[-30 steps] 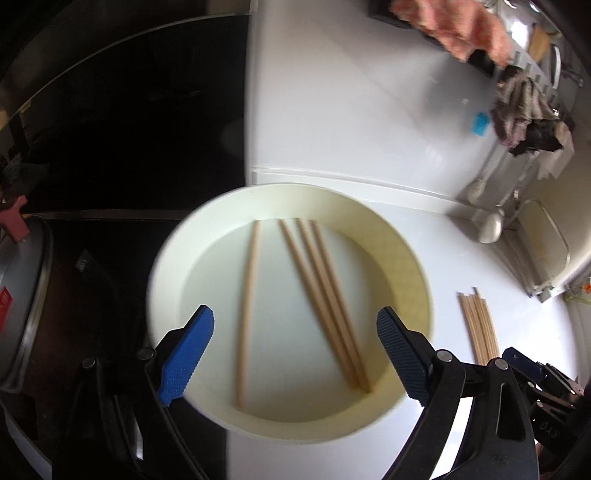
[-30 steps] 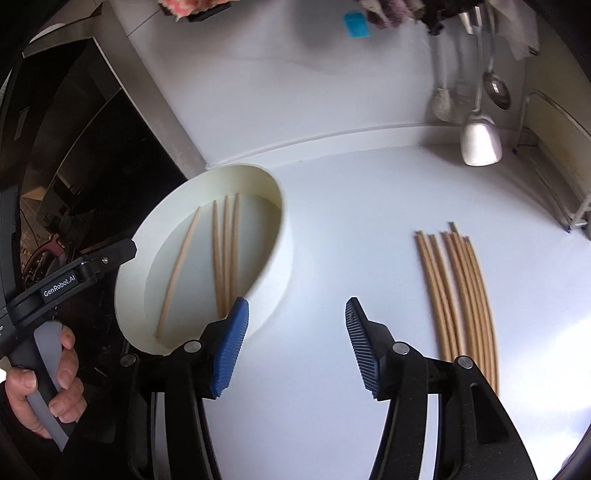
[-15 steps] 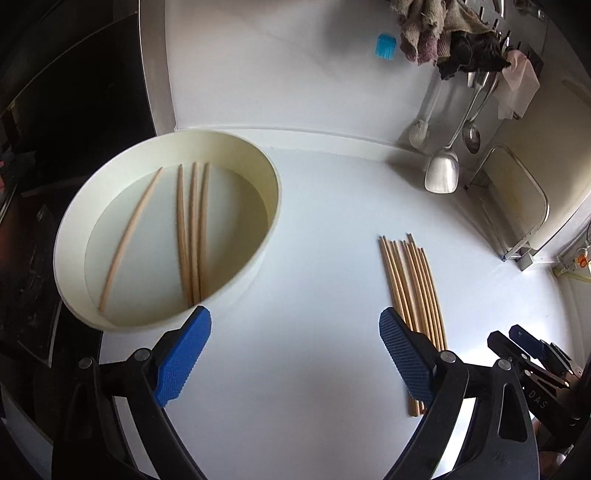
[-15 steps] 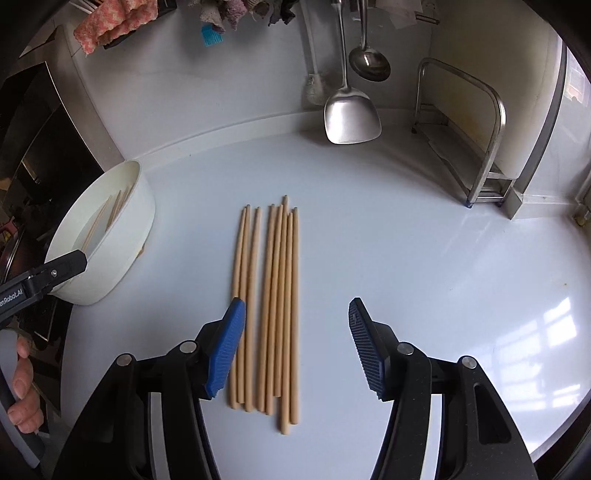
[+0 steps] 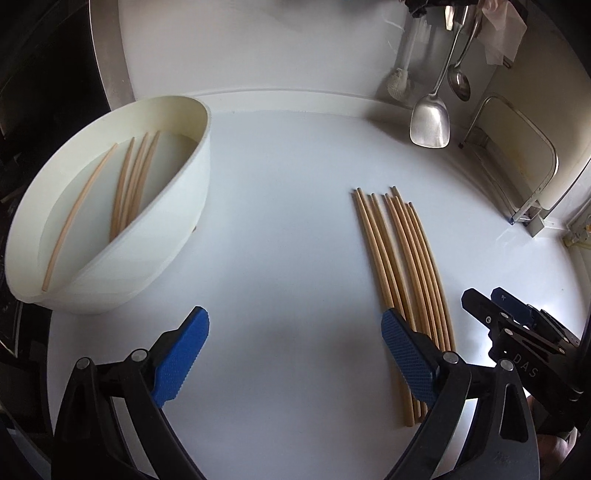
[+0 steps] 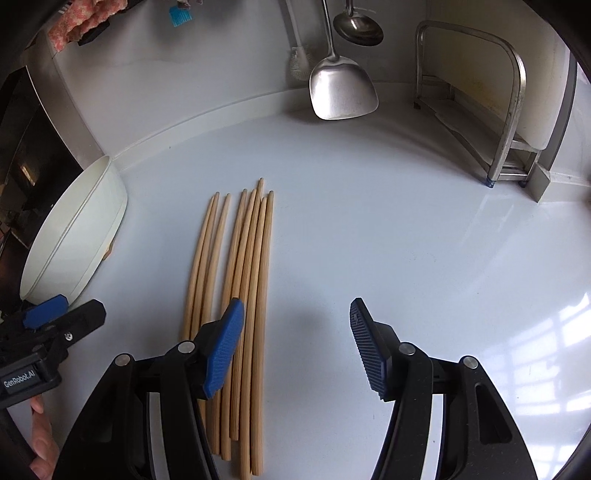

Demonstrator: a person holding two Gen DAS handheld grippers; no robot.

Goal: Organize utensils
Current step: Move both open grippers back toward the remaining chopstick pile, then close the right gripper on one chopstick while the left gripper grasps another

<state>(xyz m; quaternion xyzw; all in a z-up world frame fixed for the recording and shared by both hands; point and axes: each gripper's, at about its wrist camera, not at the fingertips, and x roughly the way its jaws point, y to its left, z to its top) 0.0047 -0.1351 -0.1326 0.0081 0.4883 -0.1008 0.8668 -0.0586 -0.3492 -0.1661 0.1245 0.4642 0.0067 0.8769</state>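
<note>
**4 chopsticks in the bowl, 8 or so left on the counter**

From where I sat, the job looked partly done. The white bowl [image 5: 122, 236] stood at the far left of the counter [image 5: 288, 229], and I counted 4 chopsticks in the bowl [image 5: 127, 186], lying flat across its bottom, 3 close together and 1 apart to their left. The rest, a bundle of loose chopsticks [image 6: 240, 280], lay side by side on the counter well to the right of the bowl, tips pointing to the far wall. I made it about 8, though the near ends overlapped and I could not be sure of the count.

I had the left gripper [image 5: 295, 354] released, its jaws wide apart over bare counter between bowl and bundle, with only its right pad above the near end of the bundle and nothing gripped. The right gripper [image 6: 295, 347] was also empty, its jaws opening a little; its left pad hung over the right side of the bundle, and I could not tell whether it touched the wood.

By my judgement, what remained was to pick up the loose sticks and carry them to the bowl. The spatula [image 6: 341, 92] and ladle [image 6: 357, 26] hung on the far wall, untouched.
</note>
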